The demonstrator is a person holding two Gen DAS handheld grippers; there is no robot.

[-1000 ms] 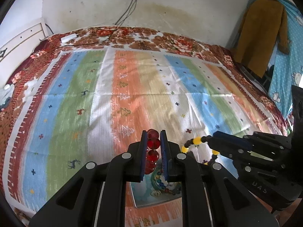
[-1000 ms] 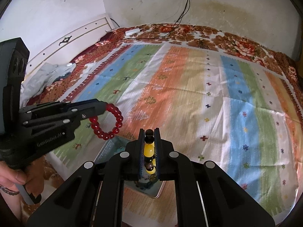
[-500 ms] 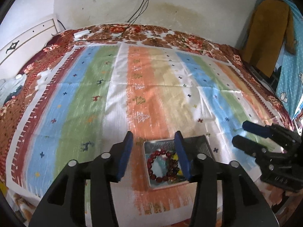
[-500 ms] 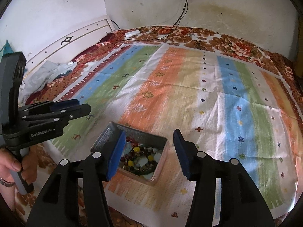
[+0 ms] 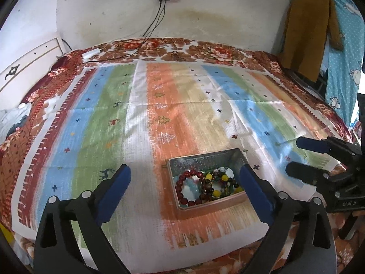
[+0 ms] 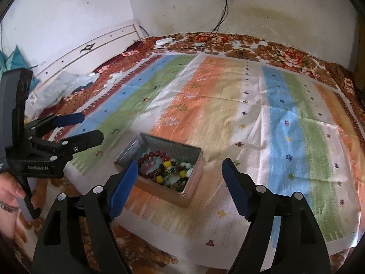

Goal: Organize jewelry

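A rectangular metal tin [image 5: 200, 158] [image 6: 134, 146] sits on the striped cloth near the bed's front edge. Inside lie a red bead bracelet [image 5: 183, 182] [image 6: 151, 156], a yellow-and-dark bead bracelet [image 5: 215, 186] [image 6: 170, 171] and other beads. My left gripper [image 5: 184, 180] is open and empty, raised above and behind the tin. My right gripper [image 6: 180, 173] is open and empty, also raised near the tin. Each gripper shows in the other's view: the right one [image 5: 296, 157] to the right of the tin, the left one [image 6: 91, 126] to its left.
A striped cloth [image 5: 182, 114] covers a floral bedspread [image 5: 205, 50]. A white headboard [image 6: 91, 48] stands at the left. A white charger with cables [image 5: 91, 53] lies at the far edge. Clothes [image 5: 305, 22] hang at the right. A hand [image 6: 9, 194] holds the left gripper's handle.
A second ago each gripper was shut on a bracelet above the tin. Both opened, the bracelets dropped into the tin, and both grippers have drawn back and opened wider.
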